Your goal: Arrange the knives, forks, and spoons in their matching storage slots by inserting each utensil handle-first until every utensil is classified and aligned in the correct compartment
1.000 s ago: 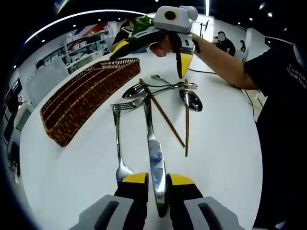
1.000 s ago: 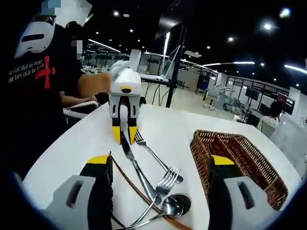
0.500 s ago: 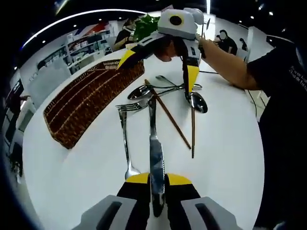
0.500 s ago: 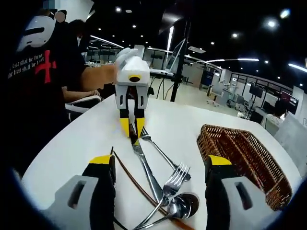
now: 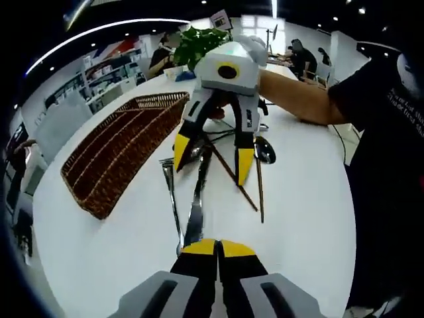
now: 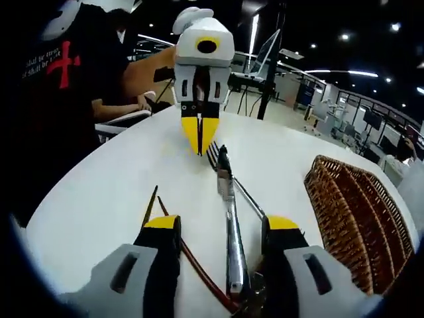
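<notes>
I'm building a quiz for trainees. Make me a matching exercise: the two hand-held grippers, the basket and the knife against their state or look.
1 left hand-held gripper
2 right hand-held gripper
3 basket
4 knife

a open
b brown wicker
c shut
d silvery, lying on the table

Pairs: 1-c, 2-a, 3-b, 4-d.

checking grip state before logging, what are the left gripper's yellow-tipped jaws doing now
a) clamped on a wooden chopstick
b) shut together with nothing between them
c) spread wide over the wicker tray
b: in the left gripper view the left gripper has its yellow tips pressed together, the silver table knife lying free on the white table beyond them.
</notes>
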Action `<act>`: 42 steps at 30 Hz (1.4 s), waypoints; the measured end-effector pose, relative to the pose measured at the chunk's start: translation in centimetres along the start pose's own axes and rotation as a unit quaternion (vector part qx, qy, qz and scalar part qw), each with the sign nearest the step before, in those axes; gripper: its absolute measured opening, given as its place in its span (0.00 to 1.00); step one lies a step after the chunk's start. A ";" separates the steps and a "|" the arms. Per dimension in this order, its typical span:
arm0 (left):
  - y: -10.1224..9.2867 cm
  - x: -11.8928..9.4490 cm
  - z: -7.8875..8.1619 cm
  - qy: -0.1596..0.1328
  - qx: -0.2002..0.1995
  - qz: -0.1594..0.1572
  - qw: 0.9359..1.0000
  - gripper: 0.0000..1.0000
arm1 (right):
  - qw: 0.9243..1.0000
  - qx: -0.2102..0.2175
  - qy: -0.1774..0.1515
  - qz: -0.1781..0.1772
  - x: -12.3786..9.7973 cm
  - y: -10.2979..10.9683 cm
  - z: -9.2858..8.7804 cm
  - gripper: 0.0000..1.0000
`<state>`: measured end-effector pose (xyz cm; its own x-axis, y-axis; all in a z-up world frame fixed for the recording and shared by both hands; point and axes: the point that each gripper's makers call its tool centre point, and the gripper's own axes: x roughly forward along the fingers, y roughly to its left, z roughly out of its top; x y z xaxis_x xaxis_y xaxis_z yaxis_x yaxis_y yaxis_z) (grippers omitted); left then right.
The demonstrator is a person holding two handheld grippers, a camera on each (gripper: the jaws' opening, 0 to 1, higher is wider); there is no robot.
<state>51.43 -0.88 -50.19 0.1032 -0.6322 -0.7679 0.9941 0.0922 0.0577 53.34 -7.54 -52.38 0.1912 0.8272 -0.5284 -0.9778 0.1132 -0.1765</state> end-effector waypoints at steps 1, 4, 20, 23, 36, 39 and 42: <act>-0.1 0.1 -0.4 0.012 0.005 -0.001 1.000 0.00 | 1.000 0.012 0.008 0.005 0.2 -0.1 -0.4 0.50; 0.1 0.2 -0.7 0.012 0.004 0.007 1.000 0.00 | 1.000 0.009 0.012 -0.003 0.4 -0.4 -0.5 0.50; 2.4 2.6 -0.7 0.059 0.081 -0.001 0.995 0.21 | 0.999 0.031 0.012 -0.014 0.0 -0.9 -0.9 0.45; 2.9 2.9 -0.6 0.070 0.090 -0.008 0.993 0.20 | 0.999 0.030 0.012 -0.013 0.1 -0.8 -0.9 0.45; 3.0 3.7 -0.5 0.127 0.131 -0.050 0.982 0.19 | 0.999 0.039 0.013 -0.010 0.3 -0.8 -1.0 0.45; 3.0 3.8 -0.5 0.133 0.134 -0.057 0.980 0.19 | 0.999 0.039 0.013 -0.010 0.3 -0.9 -1.0 0.45; 2.9 3.8 -0.6 0.137 0.136 -0.058 0.980 0.18 | 0.999 0.039 0.013 -0.011 0.3 -0.9 -1.0 0.45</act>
<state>54.70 -2.57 -53.27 0.0129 -0.3930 -0.9195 0.9749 -0.1995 0.0989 54.35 -7.92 -53.19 0.2131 0.8101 -0.5461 -0.9770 0.1738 -0.1234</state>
